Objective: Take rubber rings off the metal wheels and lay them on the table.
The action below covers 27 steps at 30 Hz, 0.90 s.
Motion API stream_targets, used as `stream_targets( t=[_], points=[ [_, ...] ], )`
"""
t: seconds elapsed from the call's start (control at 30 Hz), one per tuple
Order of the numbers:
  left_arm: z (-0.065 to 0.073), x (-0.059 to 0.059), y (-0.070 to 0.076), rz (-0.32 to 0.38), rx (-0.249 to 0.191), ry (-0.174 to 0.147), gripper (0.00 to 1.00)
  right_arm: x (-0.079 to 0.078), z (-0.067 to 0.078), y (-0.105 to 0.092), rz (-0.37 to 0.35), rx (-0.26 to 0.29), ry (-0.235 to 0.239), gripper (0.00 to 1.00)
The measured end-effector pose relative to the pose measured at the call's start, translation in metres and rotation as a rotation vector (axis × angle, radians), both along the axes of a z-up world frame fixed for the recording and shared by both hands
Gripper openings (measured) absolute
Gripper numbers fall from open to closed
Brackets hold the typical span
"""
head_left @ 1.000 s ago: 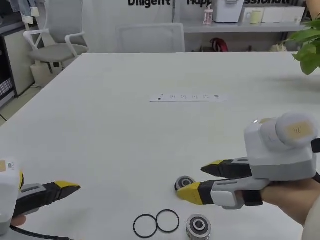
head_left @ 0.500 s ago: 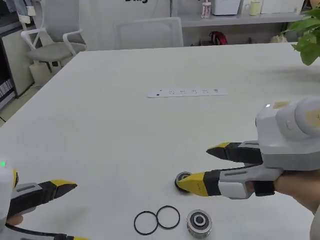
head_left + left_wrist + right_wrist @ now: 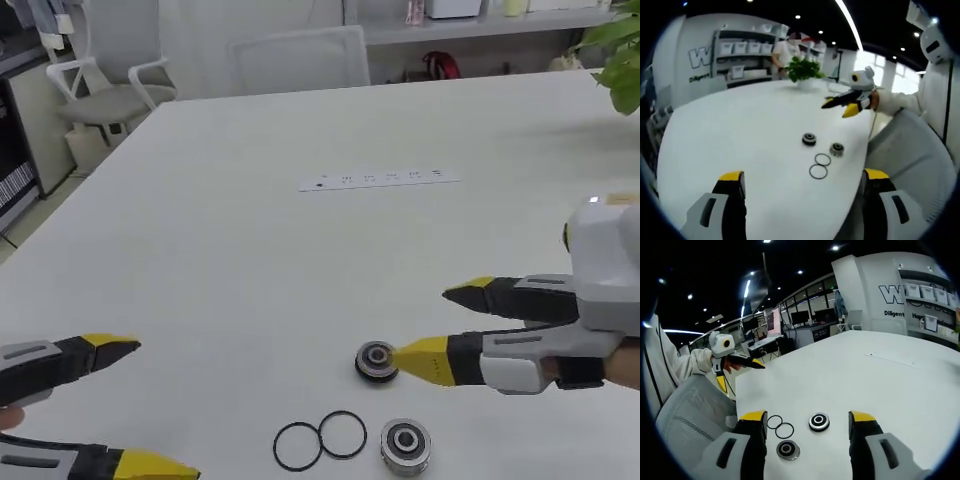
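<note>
The right claw (image 3: 432, 325) hung open and empty just above the counter (image 3: 250, 260), its nearer jaw tip just beside the far wheel (image 3: 377, 361). In the right gripper view that wheel lay between the spread jaws. The left claw (image 3: 150, 408) was open and empty too, well off to the left. Two rings (image 3: 320, 440) lay flat on the counter, touching each other, with the near wheel (image 3: 405, 441) just beside them.

The near wheel's rim looked like bright grooved metal, so it was probably bare. The far wheel's rim was dark, which suggested rubber remained on it, though the view was too small to be sure.

The wheels were likely stiff and dense for their size, and lying flat they could skid on the smooth counter if nudged. A ring would be thin, soft and stretchy, seated tight in its groove. The sound hold seemed to be one claw clamping the wheel across its flat faces while the other pinched the rubber at the rim and rolled it off. Once freed, so light a ring might spring away.
</note>
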<state>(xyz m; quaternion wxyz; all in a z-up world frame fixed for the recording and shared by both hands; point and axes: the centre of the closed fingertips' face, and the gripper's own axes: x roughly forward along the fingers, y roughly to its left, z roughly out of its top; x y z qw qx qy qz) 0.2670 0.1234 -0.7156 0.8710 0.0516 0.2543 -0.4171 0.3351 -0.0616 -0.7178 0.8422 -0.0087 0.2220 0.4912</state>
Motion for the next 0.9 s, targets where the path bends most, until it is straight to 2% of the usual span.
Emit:
stream_targets(
  t=[0.23,0.4,0.73,0.9],
  points=[
    [0.016,-0.004,0.001,-0.022,0.03,-0.015,0.99,-0.004,-0.007,-0.018,-0.043,0.009,0.018,0.63],
    [0.03,-0.003,-0.002,-0.044,0.054,-0.047,0.99,-0.009,-0.013,-0.029,-0.071,0.012,0.032,0.62],
    [0.052,0.005,-0.02,-0.087,0.032,-0.085,0.97,-0.013,-0.022,-0.041,-0.118,0.049,0.045,0.6],
    [0.063,0.015,-0.031,-0.113,0.028,-0.119,0.97,-0.017,-0.03,-0.044,-0.126,0.059,0.061,0.59]
  ],
)
